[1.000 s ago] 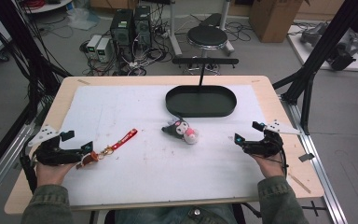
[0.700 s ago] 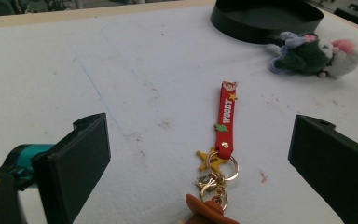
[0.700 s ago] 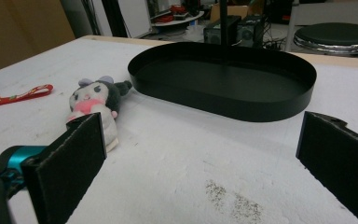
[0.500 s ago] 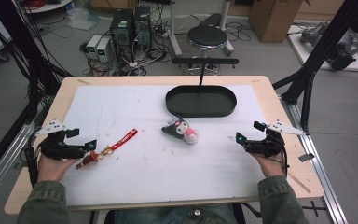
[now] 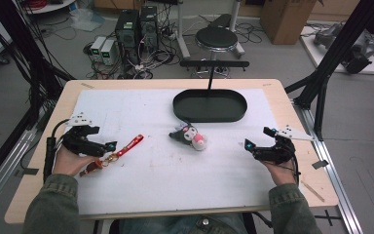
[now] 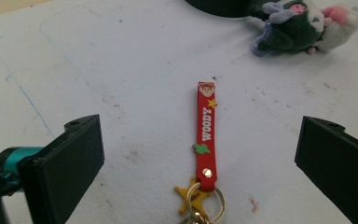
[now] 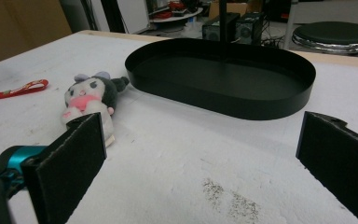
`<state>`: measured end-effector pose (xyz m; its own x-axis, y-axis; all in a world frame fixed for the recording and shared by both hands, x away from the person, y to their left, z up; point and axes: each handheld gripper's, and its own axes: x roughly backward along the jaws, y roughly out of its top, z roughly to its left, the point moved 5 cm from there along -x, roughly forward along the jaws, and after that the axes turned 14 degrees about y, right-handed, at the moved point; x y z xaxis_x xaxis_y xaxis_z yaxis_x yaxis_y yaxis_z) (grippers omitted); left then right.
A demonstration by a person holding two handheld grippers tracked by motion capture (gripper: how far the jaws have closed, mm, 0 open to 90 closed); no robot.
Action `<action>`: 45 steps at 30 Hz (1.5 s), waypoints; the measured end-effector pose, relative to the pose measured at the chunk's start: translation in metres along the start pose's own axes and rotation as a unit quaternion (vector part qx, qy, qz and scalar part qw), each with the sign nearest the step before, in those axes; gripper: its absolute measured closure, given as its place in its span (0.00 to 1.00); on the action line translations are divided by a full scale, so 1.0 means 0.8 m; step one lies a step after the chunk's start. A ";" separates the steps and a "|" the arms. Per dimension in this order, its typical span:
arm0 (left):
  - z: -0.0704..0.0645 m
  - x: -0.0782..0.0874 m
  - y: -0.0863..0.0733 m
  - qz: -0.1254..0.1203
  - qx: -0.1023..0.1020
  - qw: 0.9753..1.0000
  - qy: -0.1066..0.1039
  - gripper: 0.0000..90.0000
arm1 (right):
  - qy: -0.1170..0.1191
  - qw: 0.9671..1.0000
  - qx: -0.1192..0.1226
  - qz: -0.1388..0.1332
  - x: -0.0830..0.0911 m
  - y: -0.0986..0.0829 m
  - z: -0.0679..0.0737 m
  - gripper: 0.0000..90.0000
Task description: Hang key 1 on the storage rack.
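A white foam mat covers the wooden table. At lower left of the high view, the left gripper has its jaws spread wide around the flat red rubber keychain strap, not touching it. At right, the right gripper gapes wide, empty, near the dark plush doll and black oval metal tray.

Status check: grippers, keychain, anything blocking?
Both hand-held grippers open: left, right. Keychain flat between left jaws, untouched. Plush well clear.
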<state>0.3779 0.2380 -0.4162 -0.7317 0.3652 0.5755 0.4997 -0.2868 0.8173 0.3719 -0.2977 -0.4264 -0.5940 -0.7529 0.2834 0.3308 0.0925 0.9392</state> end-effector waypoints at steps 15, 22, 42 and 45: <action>-0.006 -0.025 0.013 0.031 -0.017 0.999 -0.010 0.03 | 0.001 1.000 0.000 0.001 0.000 0.000 0.000 0.00; -0.027 -0.034 0.034 0.046 -0.050 0.997 -0.043 0.14 | 0.002 1.000 -0.002 0.004 -0.001 -0.001 0.000 0.00; -0.045 -0.097 0.023 0.145 -0.065 0.986 -0.044 0.18 | 0.013 1.000 0.012 0.022 -0.007 -0.003 0.003 0.00; -0.050 -0.100 0.026 0.149 -0.069 0.985 -0.047 0.20 | 0.012 1.000 0.013 0.020 -0.006 -0.002 0.001 0.00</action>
<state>0.4285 0.1676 -0.4468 -0.5128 0.3242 0.7950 0.6132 -0.5097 0.6034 0.3732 -0.2936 -0.4293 -0.5620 -0.7641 0.3167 0.3342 0.1406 0.9320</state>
